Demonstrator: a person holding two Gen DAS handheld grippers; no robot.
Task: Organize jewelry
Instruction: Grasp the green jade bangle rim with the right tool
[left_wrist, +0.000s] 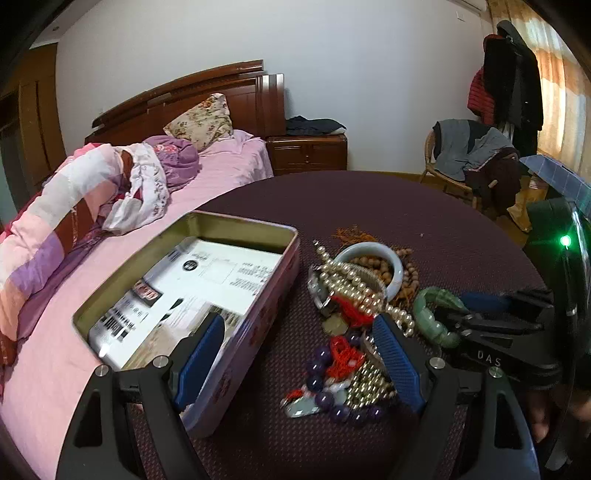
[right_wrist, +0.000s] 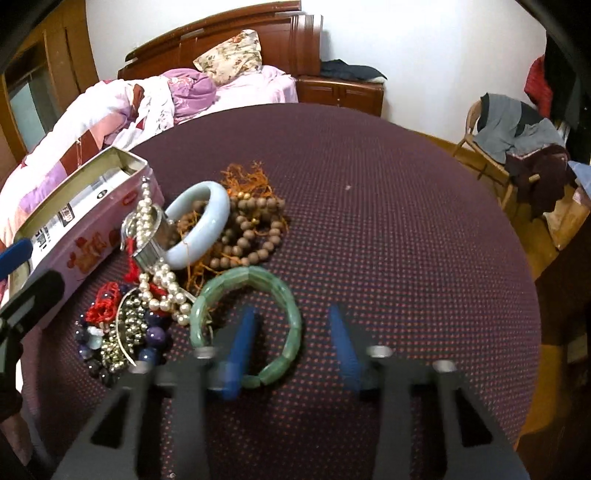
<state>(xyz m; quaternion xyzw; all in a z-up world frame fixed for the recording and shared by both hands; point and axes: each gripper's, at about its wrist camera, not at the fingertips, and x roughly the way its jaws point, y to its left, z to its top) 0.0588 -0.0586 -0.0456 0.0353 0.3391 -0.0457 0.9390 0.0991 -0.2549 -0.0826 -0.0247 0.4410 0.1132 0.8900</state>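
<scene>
A tangle of jewelry lies on the dark red dotted tablecloth (right_wrist: 369, 184): a pearl strand (right_wrist: 162, 284), a pale blue bangle (right_wrist: 207, 225), brown wooden beads (right_wrist: 251, 236), purple beads (left_wrist: 325, 398) and red cord. A green stone bracelet (right_wrist: 280, 295) lies flat at the pile's right. My right gripper (right_wrist: 291, 347) stands open over it, one blue pad inside the ring and one outside, neither pressing on the rim. My left gripper (left_wrist: 299, 363) is open wide, its left finger over the open pink tin (left_wrist: 258, 314), its right finger above the beads.
The tin holds a printed white card (left_wrist: 207, 280) and sits at the table's left edge beside a bed with pink bedding (left_wrist: 74, 221). A chair draped with clothes (left_wrist: 476, 158) stands past the table's far right. Bare cloth stretches behind and right of the pile.
</scene>
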